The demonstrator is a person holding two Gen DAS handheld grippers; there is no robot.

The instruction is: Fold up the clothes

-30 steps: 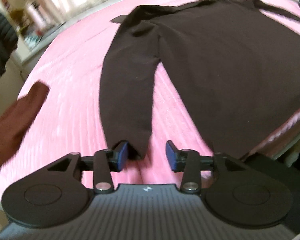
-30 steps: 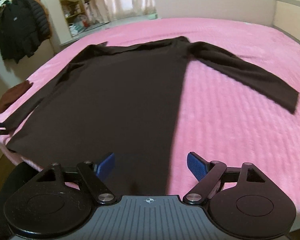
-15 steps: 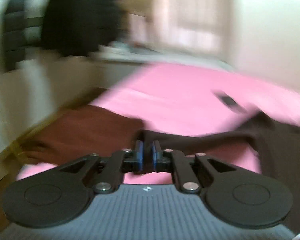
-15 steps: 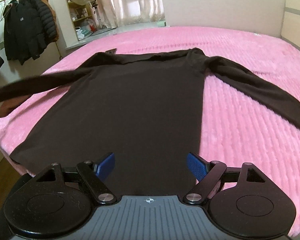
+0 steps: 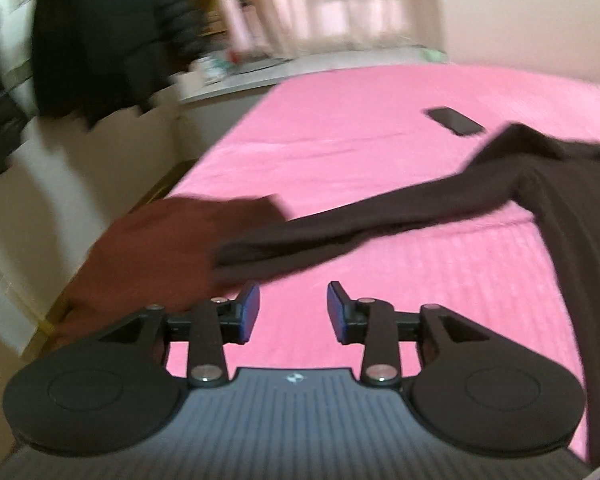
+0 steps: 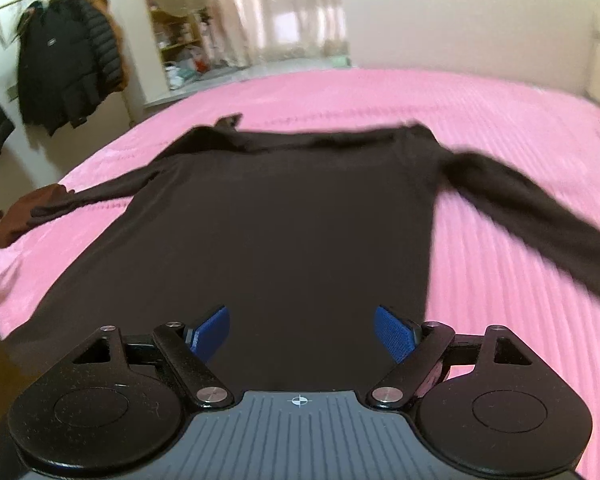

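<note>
Left wrist view, blurred: left gripper [image 5: 293,309] jaws have just been opening, now partly apart with bare pink bedspread [image 5: 340,148] between the blue pads, nothing held. Dark brown long-sleeve top [image 5: 572,208] lies on the bed at right. Its left sleeve [image 5: 340,232] stretches out long and narrow, running from the shoulder at far right down-left to a cuff just beyond the gripper's left finger. The cuff end lies over or against a rust-brown cloth [image 5: 152,256] bunched at the bed's left edge; cannot tell which. Sleeve fabric looks thin, soft and matte, with shallow creases. Bedspread is plush with fine ribbed lines. A flat black rectangular phone [image 5: 454,120] sits far on the bed, apart from the shoulder. Black puffer jacket [image 5: 100,36] hangs at far left.

Right wrist view: right gripper [image 6: 302,334] jaws stand wide apart, empty, hovering over the hem area of the top [image 6: 284,232]. The top is spread flat in the bed's middle, body long axis running near to far, hem near, neck far. Both sleeves are out sideways: left one thin, angling left to the rust-brown cloth [image 6: 24,216]; right sleeve [image 6: 540,216] broader, angling right and nearer, blurred. Body is a smooth, matte, roughly rectangular panel. Pink bedspread [image 6: 520,128] shows quilted ribs. The jacket [image 6: 66,60] hangs on a rail at far left.
</note>
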